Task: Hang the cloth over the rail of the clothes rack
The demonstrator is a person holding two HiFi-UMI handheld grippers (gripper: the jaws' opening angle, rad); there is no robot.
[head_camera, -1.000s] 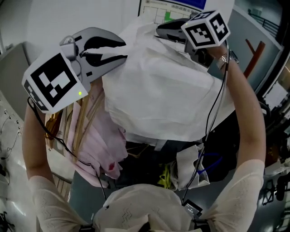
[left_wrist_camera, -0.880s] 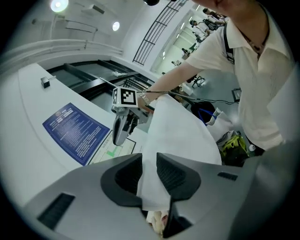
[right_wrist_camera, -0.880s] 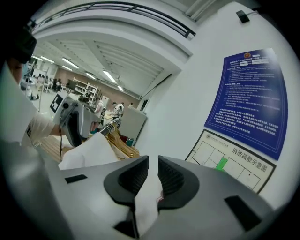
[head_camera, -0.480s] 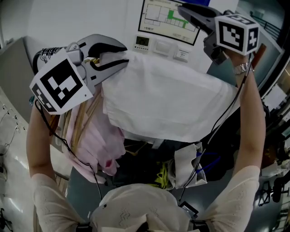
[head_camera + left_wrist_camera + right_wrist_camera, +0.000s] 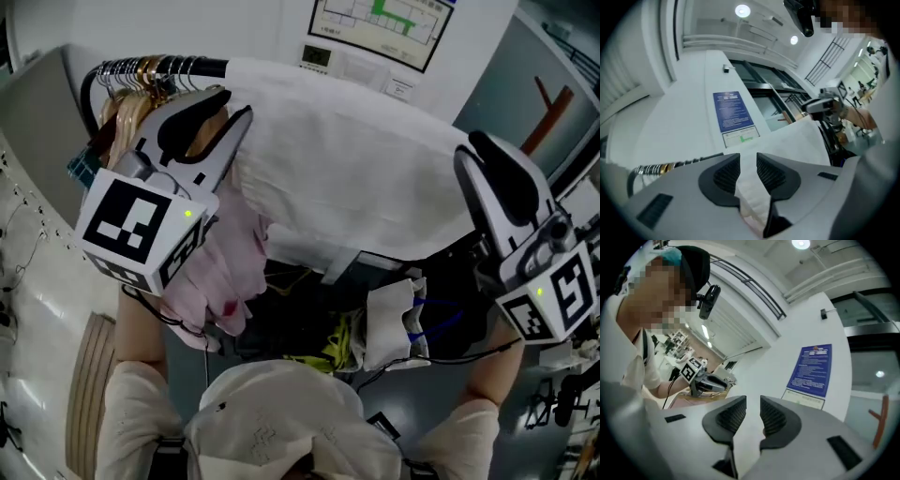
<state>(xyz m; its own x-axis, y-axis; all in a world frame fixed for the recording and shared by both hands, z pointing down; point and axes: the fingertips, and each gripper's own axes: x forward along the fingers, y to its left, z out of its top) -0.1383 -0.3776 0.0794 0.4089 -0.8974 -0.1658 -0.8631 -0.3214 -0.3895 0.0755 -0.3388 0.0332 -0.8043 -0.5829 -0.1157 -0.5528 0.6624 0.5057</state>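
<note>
The white cloth (image 5: 356, 178) lies draped over the black rail (image 5: 202, 66) and hangs down its near side. My left gripper (image 5: 239, 101) points up at the cloth's left edge, just below the rail. In the left gripper view the cloth (image 5: 787, 140) runs down between the jaws of that gripper (image 5: 748, 157), which are shut on it. My right gripper (image 5: 473, 155) stands at the cloth's right end. Its jaws (image 5: 753, 401) are a little apart, and only white wall shows between them.
Wooden hangers (image 5: 141, 80) crowd the rail's left end, and a pink garment (image 5: 225, 272) hangs under my left gripper. A wall screen (image 5: 384, 23) sits behind the rail. A white bag (image 5: 389, 323) and dark clutter lie below. A reddish post (image 5: 544, 117) stands at the right.
Both grippers have come down from head height. The right gripper let go of the cloth and dropped to its right end. The cloth now rests on the rail.
</note>
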